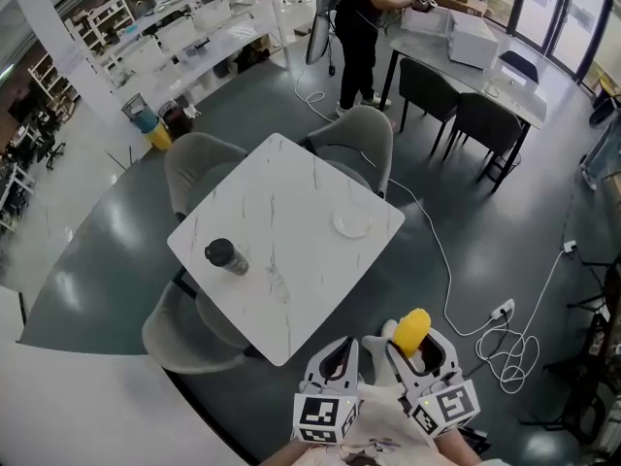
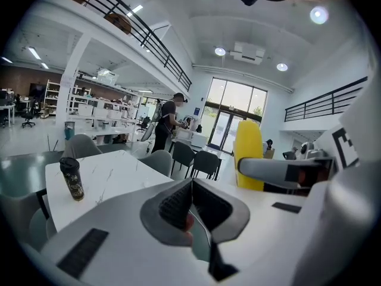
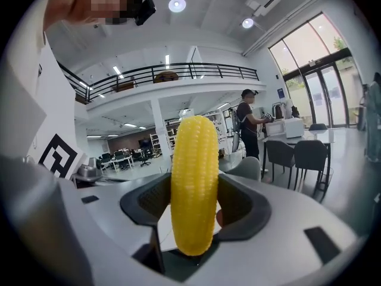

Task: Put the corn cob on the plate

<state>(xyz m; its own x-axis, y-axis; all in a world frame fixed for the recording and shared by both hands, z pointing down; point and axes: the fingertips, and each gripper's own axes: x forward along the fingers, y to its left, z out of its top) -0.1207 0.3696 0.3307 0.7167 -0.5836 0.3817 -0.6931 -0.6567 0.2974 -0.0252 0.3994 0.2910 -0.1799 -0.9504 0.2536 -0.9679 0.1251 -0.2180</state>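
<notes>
head view - corn cob: yellow corn cob [image 1: 410, 331] stands upright in the right gripper [image 1: 415, 349], low in frame. It is off the near edge of the counter [image 1: 281, 260], not over it.
head view - plate: small white plate [image 1: 352, 223] near the counter's right corner, looks empty, well apart from the cob.
head view - left gripper: left gripper [image 1: 338, 359] just beside the right one, nothing visible in it.
head view - other: dark cup [image 1: 225, 256] on the counter's left part. Grey chairs [image 1: 199, 163] stand round the counter, and a person [image 1: 357, 22] stands at a far desk.
left gripper view - jaws: pressed together, pads meeting, nothing between them, so it is empty. The cob shows off to the right and the cup sits on the counter at left.
right gripper view - jaws: clamped on the cob, one pad on each side, at about its lower middle. The cob is upright, with its top well above the jaws and its bottom tip just below them.
handling: looks light and stiff, not fragile. The body is round with a bumpy, glossy kernel surface, so it could twist or slip in the pads and will likely roll once laid down.
where to hold: across the thick middle, as it is held now. The tapered ends would give the pads less to bite on.
step: carry phase - cob held, plate not yet reached.
risk: a round cob on a small plate may roll off, so it should be laid flat and centred.
</notes>
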